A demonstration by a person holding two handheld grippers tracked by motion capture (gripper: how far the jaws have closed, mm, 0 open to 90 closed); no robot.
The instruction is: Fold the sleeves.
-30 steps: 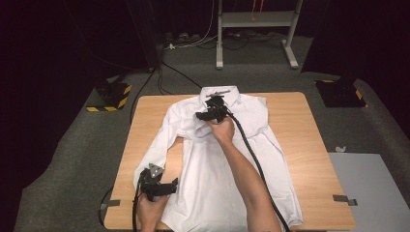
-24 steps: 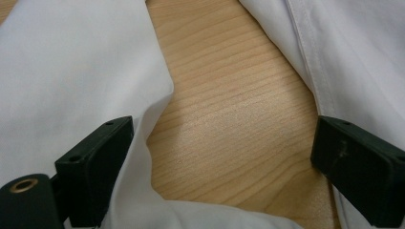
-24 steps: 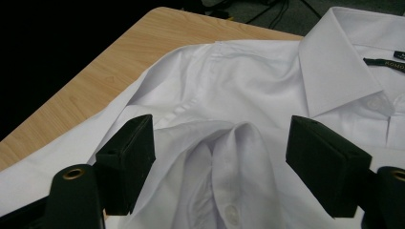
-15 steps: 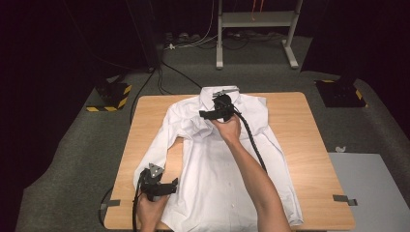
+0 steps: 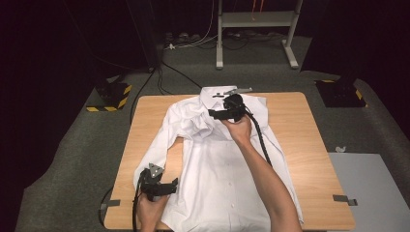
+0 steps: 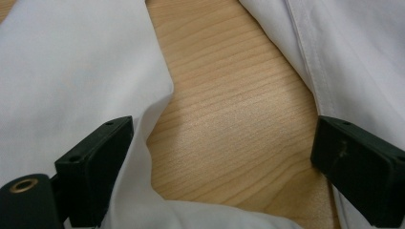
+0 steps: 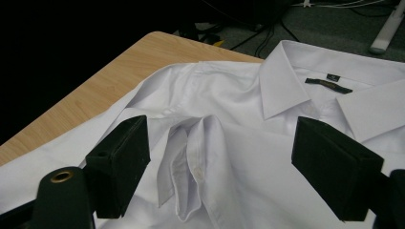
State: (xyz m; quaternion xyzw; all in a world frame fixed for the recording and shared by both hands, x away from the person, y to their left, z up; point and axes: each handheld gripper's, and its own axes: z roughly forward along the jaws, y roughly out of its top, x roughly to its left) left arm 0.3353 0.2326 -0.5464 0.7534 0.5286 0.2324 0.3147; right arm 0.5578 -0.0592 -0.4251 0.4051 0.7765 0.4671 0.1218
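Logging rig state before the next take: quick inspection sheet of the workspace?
Surface: wooden table, tape tabs at the near corners.
Job's things: white shirt laid flat, collar far side, cuff bunched near the shoulder.
Clutter: nothing seen.
Grippers: left gripper open over bare wood between sleeve and body; right gripper open above the cuff.
Cables: black cable trails along the right forearm.
Surroundings: dark carpet, metal stand, floor cables.

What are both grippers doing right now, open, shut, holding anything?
Left gripper: open, holding nothing, over bare table between shirt folds.
Right gripper: open, holding nothing, above the shirt near its collar.
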